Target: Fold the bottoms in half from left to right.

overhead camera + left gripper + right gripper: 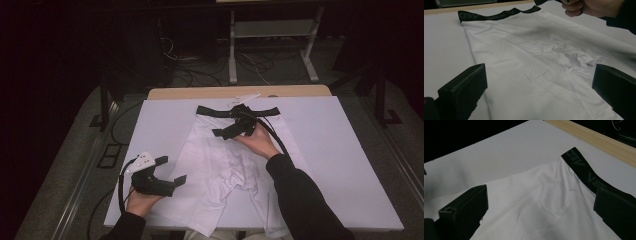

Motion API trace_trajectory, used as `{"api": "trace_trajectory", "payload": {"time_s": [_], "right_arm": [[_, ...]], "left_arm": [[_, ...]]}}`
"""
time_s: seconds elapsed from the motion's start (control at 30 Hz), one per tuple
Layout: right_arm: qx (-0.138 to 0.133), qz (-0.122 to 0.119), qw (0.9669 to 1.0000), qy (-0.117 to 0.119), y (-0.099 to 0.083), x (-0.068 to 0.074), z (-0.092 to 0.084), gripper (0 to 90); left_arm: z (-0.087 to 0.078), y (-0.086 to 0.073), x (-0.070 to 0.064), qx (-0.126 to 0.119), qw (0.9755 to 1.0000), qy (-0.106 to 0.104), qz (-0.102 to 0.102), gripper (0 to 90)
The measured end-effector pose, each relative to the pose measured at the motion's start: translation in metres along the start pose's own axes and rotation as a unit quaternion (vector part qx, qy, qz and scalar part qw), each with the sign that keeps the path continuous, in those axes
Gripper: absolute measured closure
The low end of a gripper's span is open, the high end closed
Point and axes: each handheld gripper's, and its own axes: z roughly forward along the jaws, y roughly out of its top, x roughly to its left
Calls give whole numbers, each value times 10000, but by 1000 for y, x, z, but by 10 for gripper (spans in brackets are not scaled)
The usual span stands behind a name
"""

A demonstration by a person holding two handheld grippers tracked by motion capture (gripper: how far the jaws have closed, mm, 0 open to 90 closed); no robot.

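Observation:
White shorts (220,165) with a black waistband (210,111) lie flat on the white tabletop (340,165), waistband at the far side and legs toward me. Creases bunch around the crotch (571,53). My left gripper (171,170) is open at the near left, beside the left leg's edge, and its view looks across the fabric (529,75) toward the waistband (486,16). My right gripper (226,125) hovers open over the upper part of the shorts, just short of the waistband (584,172); white cloth (529,197) lies between its jaws.
A wooden table edge (240,92) runs along the far side, with a small white tag (245,98) on it. Bare white tabletop (160,125) lies to the left and right of the shorts. Beyond the table, cables and a white stand (272,45) sit on the dark floor.

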Motion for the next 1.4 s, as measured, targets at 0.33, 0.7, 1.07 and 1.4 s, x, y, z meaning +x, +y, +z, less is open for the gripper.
{"api": "trace_trajectory", "payload": {"time_s": [0.33,0.7,1.07,1.4], "right_arm": [[99,-29,9999,11,8,-2,18,0],[109,-76,9999,-8,21,-4,33,0],[128,-100,9999,-9,30,-7,48,0],[139,-73,9999,-33,40,-11,60,0]], "left_arm": [[0,0,0,-12,10000,-17,-18,0],[0,0,0,-20,10000,-37,-17,0],[1,0,1,-26,10000,-51,-30,0],[0,0,1,-35,10000,-65,-25,0]]}}
